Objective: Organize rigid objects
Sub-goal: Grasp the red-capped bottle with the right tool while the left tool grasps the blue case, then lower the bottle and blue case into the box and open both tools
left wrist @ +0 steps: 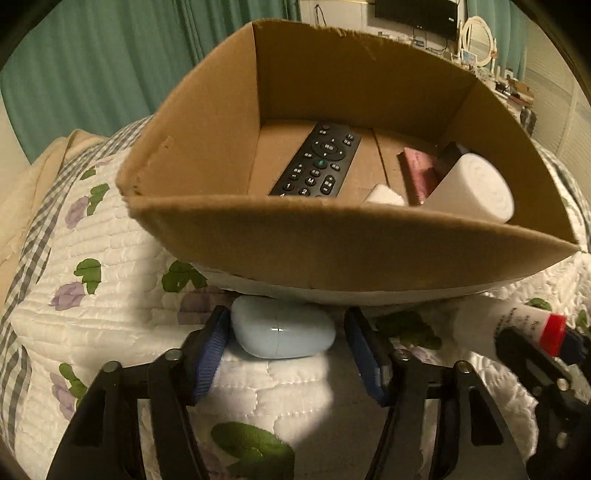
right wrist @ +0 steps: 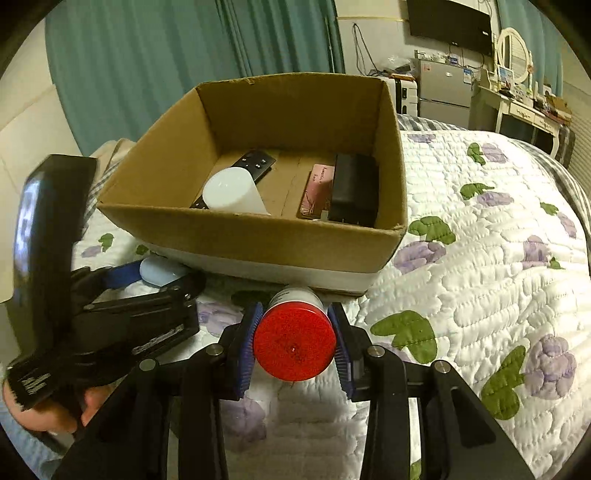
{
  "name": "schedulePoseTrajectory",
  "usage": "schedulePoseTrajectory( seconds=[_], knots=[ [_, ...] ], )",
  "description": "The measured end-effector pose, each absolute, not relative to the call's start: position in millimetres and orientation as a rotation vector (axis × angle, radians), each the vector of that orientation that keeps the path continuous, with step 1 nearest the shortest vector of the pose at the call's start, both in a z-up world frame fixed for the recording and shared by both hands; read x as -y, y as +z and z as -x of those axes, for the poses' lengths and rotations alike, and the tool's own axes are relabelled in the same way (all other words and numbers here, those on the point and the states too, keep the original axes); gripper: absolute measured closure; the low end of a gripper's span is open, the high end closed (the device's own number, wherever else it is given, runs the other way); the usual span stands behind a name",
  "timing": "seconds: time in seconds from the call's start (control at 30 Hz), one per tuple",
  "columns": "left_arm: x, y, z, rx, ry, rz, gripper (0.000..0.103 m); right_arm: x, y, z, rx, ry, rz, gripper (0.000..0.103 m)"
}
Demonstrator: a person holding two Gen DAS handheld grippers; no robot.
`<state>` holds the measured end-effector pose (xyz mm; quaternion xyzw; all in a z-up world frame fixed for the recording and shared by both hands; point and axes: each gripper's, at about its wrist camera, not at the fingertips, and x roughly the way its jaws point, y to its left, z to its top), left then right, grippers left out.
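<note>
An open cardboard box stands on the quilted bed. It holds a black remote, a white jar, a pink card and a black case. A pale blue earbud case lies on the quilt against the box's near wall. My left gripper is open around it; its left pad touches the case, the right pad stands apart. My right gripper is shut on a white bottle with a red cap, lying just before the box.
The floral quilt stretches to the right of the box. Teal curtains hang behind. A dresser with an oval mirror, a grey cabinet and a wall television stand at the far right.
</note>
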<state>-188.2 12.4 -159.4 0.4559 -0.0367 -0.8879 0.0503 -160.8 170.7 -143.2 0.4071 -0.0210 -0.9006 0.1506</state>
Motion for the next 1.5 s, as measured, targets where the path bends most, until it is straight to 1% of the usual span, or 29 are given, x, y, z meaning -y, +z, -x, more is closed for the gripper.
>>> schedulePoseTrajectory(
  seconds=[0.2, 0.37, 0.47, 0.63, 0.77, 0.97, 1.1, 1.23, 1.5],
  knots=[
    [-10, -147, 170, 0.058, -2.764, -1.377, 0.049, -170, -137, 161, 0.054, -2.594, -1.161, 0.067],
    [-10, -125, 143, 0.002, -2.809, -1.350, 0.049, -167, -109, 145, 0.008, -2.617, -1.099, 0.067],
    [-14, -102, 128, -0.010, -2.851, -1.304, 0.049, -168, -88, 130, -0.011, -2.636, -1.048, 0.067],
    [-19, -53, 114, 0.003, -2.940, -1.171, 0.049, -176, -55, 116, 0.009, -2.648, -0.977, 0.067],
    [-22, -24, 117, 0.019, -2.983, -1.091, 0.049, -180, -21, 117, 0.022, -2.666, -0.886, 0.067],
    [-17, 2, 154, 0.018, -3.020, -1.000, 0.049, -179, 16, 146, -0.002, -2.676, -0.781, 0.067],
    [-15, -3, 190, 0.059, -3.012, -1.001, 0.049, -179, 21, 177, -0.010, -2.683, -0.760, 0.067],
    [-14, -29, 226, 0.092, -2.975, -1.068, 0.049, -179, 12, 209, -0.006, -2.681, -0.775, 0.067],
    [-19, -75, 250, 0.145, -2.966, -1.164, 0.047, -182, -32, 248, 0.004, -2.655, -0.850, 0.067]
  ],
)
